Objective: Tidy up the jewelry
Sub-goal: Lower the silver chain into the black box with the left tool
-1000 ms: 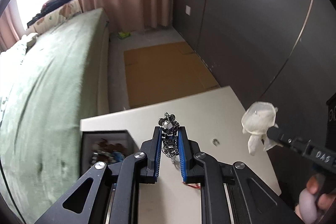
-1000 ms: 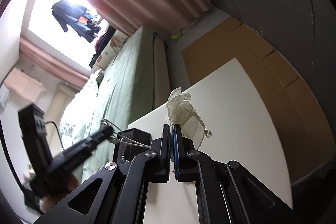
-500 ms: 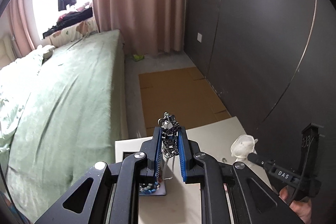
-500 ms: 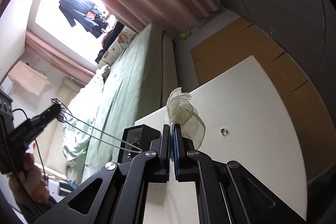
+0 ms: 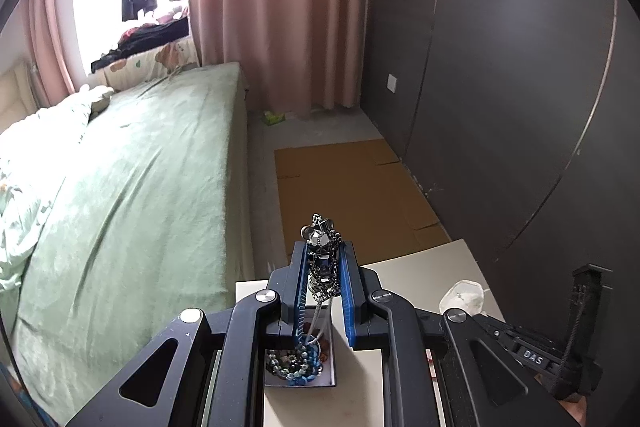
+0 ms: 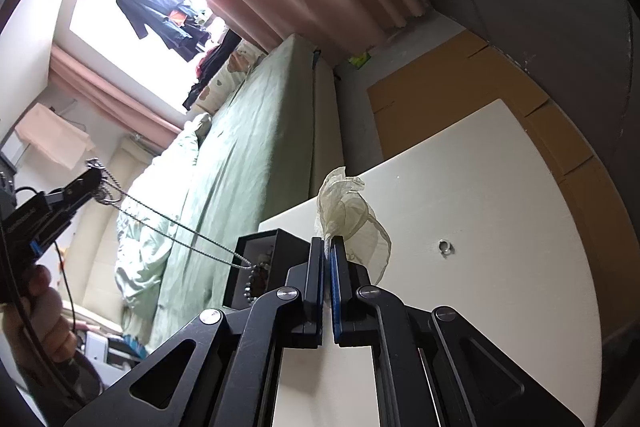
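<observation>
**Now: chain lifted clear of box, pouch pinched**

Up high at 9 o'clock in the right wrist view: left gripper point(image 6: 94, 173), pinching a bunched silver chain necklace point(image 5: 322, 259) between its blue pads point(image 5: 347, 291). Two strands of the same chain stretched taut, running down toward 4 o'clock into the black jewelry box point(image 6: 264, 267). Seen from the left wrist, strands dropping between the fingers onto a heap of beads and bracelets point(image 5: 298, 363) in the box below. Holding that gripper, a hand point(image 6: 36, 323) at 8 o'clock.

Dead centre in the right wrist view: right gripper point(image 6: 326, 243), pressed together on the neck of a sheer organza pouch point(image 6: 352, 215), pouch flaring up and toward 2 o'clock above the white table point(image 6: 500, 267). Small ring point(image 6: 445, 246) lying alone on the table at 3 o'clock from the pouch, apart from it. Green bed point(image 5: 132, 195) beyond the table at 10 o'clock.
</observation>
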{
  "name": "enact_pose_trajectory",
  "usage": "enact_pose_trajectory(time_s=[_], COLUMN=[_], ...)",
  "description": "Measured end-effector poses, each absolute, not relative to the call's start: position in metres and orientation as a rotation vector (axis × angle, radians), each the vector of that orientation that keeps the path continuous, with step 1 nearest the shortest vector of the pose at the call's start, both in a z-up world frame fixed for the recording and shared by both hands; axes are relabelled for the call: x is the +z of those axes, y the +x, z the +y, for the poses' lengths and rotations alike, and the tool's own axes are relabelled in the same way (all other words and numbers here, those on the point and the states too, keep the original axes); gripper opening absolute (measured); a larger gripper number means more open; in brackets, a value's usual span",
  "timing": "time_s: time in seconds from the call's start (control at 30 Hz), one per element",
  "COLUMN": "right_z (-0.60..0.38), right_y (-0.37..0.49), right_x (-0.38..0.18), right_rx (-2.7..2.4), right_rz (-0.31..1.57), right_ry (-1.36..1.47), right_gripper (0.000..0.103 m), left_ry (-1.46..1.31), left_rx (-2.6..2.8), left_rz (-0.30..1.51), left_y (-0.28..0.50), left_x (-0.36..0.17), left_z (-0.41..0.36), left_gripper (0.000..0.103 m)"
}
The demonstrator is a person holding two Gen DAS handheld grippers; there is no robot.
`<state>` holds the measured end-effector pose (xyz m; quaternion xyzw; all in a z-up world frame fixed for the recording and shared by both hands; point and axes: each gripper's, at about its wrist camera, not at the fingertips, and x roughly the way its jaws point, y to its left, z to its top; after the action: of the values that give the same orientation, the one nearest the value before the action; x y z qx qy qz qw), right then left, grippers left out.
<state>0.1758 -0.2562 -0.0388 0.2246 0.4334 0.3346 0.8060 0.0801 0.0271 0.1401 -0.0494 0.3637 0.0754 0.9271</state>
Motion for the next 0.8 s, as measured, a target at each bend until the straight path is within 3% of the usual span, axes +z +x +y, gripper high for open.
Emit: enact_pose_trajectory(time_s=[0.8], right_z=[-0.249], right_y=[0.174], right_x=[-0.039], right_rx=[0.683], right_rz=[0.936], right_ry=[0.472], right_gripper=[0.005], left_ry=[-0.247], left_rx=[0.136], left_rz=[0.871], left_y=[0.118], left_x=[0.028], left_z=[0.052], left_gripper=[0.016])
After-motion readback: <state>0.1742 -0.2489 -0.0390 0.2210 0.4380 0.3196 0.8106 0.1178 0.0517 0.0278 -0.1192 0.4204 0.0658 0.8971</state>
